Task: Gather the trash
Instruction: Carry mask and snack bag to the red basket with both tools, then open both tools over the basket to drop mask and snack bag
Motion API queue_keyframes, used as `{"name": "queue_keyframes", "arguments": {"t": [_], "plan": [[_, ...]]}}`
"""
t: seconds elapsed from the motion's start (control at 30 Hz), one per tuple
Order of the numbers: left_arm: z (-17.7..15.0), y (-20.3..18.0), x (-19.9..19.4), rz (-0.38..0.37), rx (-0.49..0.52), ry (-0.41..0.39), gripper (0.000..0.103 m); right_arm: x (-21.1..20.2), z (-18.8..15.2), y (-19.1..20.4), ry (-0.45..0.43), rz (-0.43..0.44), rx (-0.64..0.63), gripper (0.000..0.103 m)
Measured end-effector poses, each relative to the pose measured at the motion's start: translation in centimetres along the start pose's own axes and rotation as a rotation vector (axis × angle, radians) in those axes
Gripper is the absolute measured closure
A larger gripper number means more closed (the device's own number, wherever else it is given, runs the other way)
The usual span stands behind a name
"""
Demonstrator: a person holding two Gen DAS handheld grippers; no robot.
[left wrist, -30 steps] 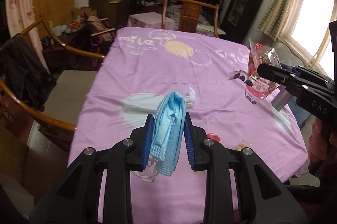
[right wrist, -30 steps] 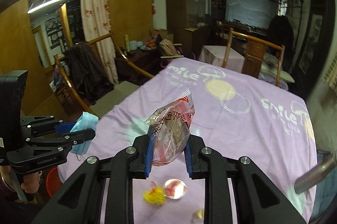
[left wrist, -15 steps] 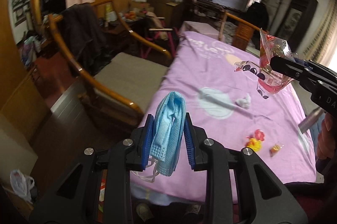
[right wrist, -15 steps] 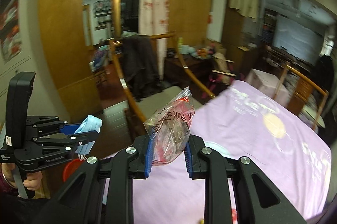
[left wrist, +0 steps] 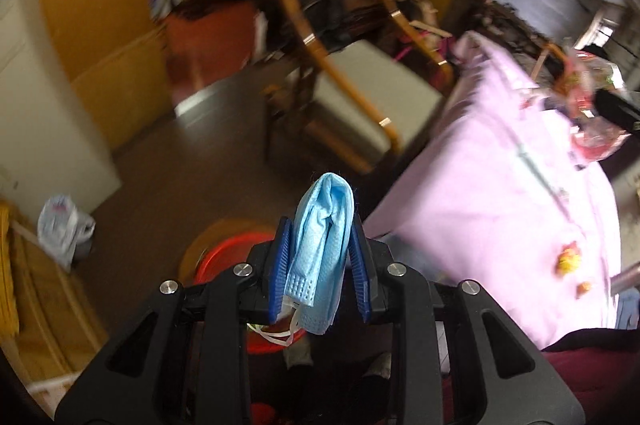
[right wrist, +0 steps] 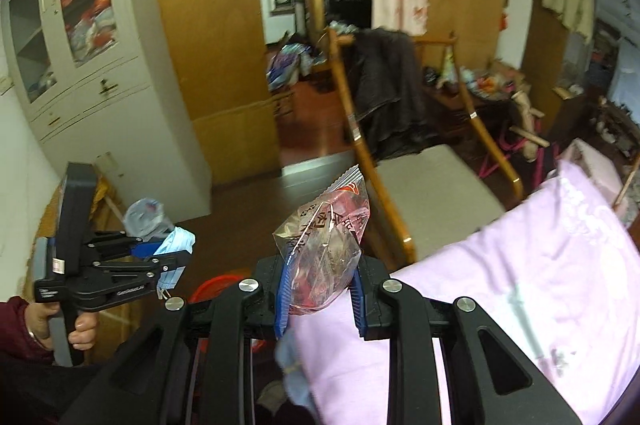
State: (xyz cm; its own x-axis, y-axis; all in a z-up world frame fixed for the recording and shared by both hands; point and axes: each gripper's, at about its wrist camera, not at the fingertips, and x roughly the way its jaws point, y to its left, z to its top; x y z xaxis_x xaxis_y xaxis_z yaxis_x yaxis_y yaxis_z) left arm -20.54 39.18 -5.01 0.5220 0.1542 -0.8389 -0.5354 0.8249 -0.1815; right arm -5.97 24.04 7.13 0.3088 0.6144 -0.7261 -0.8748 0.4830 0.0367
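Note:
My left gripper [left wrist: 320, 261] is shut on a folded blue face mask [left wrist: 322, 245], whose white ear loops dangle below the jaws. It hangs above a red bin [left wrist: 224, 257] on the dark floor. In the right wrist view the left gripper [right wrist: 176, 257] shows at the left with the mask [right wrist: 176, 241] in it. My right gripper [right wrist: 320, 289] is shut on a crumpled clear and red snack wrapper [right wrist: 324, 257], at the corner of the table with the pink cloth [right wrist: 540, 273]. The red bin [right wrist: 212, 289] peeks out just left of its jaws.
Small yellow and red scraps [left wrist: 570, 259] lie on the pink tablecloth [left wrist: 500, 193]. A wooden armchair with a grey cushion [right wrist: 432, 193] stands beside the table, a dark jacket [right wrist: 384, 89] over its back. A white plastic bag [left wrist: 64, 225] sits on the floor by a cabinet [right wrist: 80, 65].
Both grippers swung left off the table toward the floor, still holding the mask and the wrapper. The red bin has come into view under the left gripper.

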Motion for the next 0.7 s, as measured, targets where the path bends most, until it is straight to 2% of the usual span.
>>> {"name": "queue_keyframes", "arguments": {"t": [0.17,0.2,0.37,0.5,0.7], "plan": [[-2.7,4.7,3.1,0.027,-0.096,0.095,0.069,3.5,-1.1,2.8,0.121,0.053,-0.002,0.078],[-3.2,5.4,3.7,0.036,-0.119,0.115,0.057,4.0,-1.3,3.0,0.131,0.058,-0.005,0.078],[-4.2,7.8,3.9,0.039,-0.224,0.129,0.028,6.8,-1.1,4.7,0.191,0.106,-0.035,0.078],[-4.7,9.7,2.0,0.076,-0.273,0.092,0.027,8.8,-0.9,6.0,0.228,0.163,-0.056,0.078],[-6.6,12.7,-1.1,0.178,-0.352,0.075,0.026,12.3,-0.6,10.2,0.284,0.27,-0.127,0.078]]}}
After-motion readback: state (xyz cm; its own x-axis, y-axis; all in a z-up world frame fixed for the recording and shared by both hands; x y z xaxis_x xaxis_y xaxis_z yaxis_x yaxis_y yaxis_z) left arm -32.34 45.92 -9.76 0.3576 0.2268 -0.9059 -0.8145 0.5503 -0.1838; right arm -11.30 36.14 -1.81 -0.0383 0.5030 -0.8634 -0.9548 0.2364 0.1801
